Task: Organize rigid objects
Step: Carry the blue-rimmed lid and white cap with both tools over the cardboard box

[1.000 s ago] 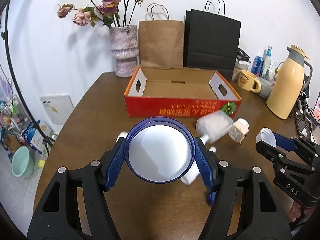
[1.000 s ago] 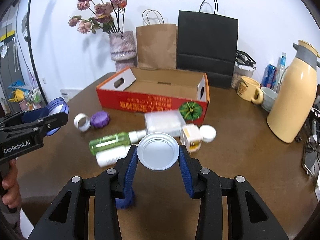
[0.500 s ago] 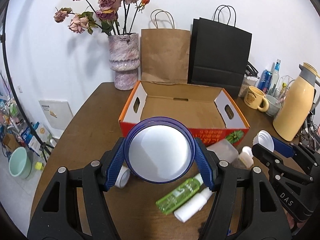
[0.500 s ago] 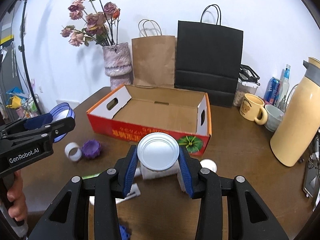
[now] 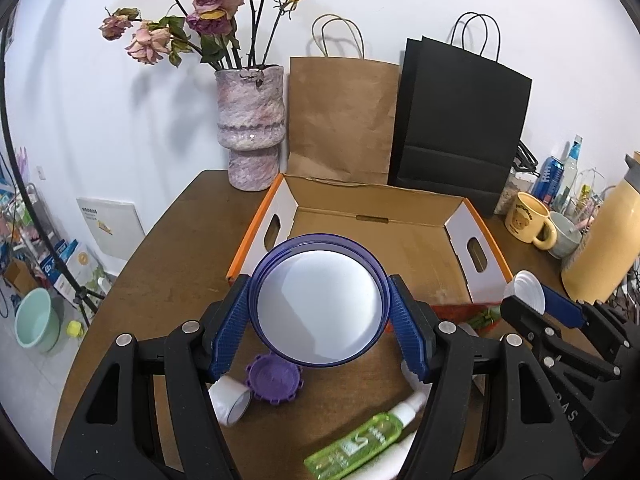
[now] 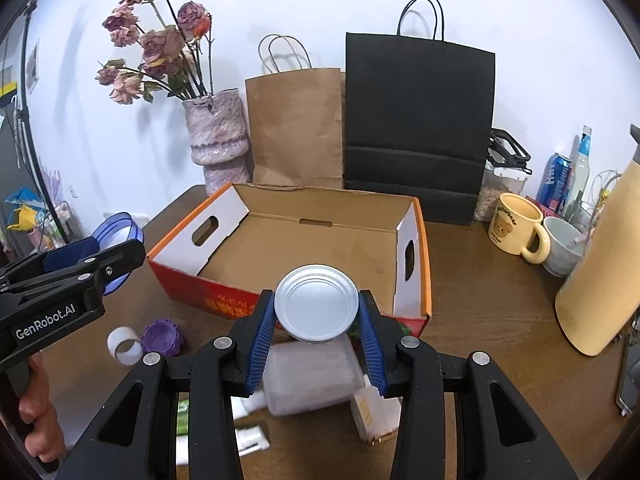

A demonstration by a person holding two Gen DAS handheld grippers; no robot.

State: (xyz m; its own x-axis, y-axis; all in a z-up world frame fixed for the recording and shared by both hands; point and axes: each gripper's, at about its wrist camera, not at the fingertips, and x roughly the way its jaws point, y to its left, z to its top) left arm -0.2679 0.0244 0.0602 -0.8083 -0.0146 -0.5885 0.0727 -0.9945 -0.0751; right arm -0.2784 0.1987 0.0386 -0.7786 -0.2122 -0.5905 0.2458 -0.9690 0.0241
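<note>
Left gripper [image 5: 320,334] stays clamped on the blue lid [image 5: 320,300], held upright with its white inner face to the camera; against a second ago it has risen and moved toward the box [image 5: 384,236], so the lid now covers the box's near left corner instead of hanging over the loose items. Right gripper [image 6: 316,336] likewise keeps its pads pressed on the silver lid [image 6: 316,308], which has gone from hovering over the bottles to sitting in front of the box's near wall, close to its right end.

On the surface [image 5: 180,240] below the left gripper lie a green bottle [image 5: 360,448], a white roll [image 5: 230,400] and a purple cap [image 5: 274,380], roll and cap touching or nearly so. All have slid toward the bottom of the view compared with the earlier frames. From the right wrist, a frosted tub [image 6: 308,380] and a small white carton [image 6: 372,412] lie just under the gripper, partly hidden by its fingers.

Past them the box sits open with nothing visible inside; far more of its floor shows now than before.

Behind the box stand a vase [image 5: 250,128] of dried roses, a brown bag [image 5: 340,116] and a black bag [image 5: 460,120]. Off to the right are a yellow mug [image 6: 516,232] and a cream flask [image 6: 604,268].
</note>
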